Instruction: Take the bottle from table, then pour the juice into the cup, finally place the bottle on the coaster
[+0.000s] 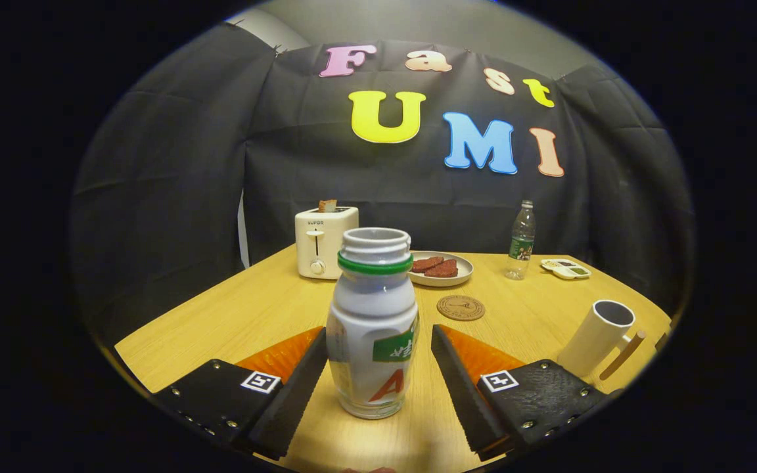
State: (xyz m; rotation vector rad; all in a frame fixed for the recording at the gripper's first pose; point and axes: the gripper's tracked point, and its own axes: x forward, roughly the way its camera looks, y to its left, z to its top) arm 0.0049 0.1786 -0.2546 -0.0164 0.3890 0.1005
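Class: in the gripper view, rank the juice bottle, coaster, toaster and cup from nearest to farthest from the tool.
Tool open.
1. Juice bottle, between its fingers.
2. Coaster, just ahead, slightly right.
3. Cup, off to the right side; too close to call against the coaster.
4. Toaster, farthest, by the wall.

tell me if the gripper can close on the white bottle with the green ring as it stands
Probably yes: the white bottle with the green ring stands upright between the open gripper fingers, nothing between them.
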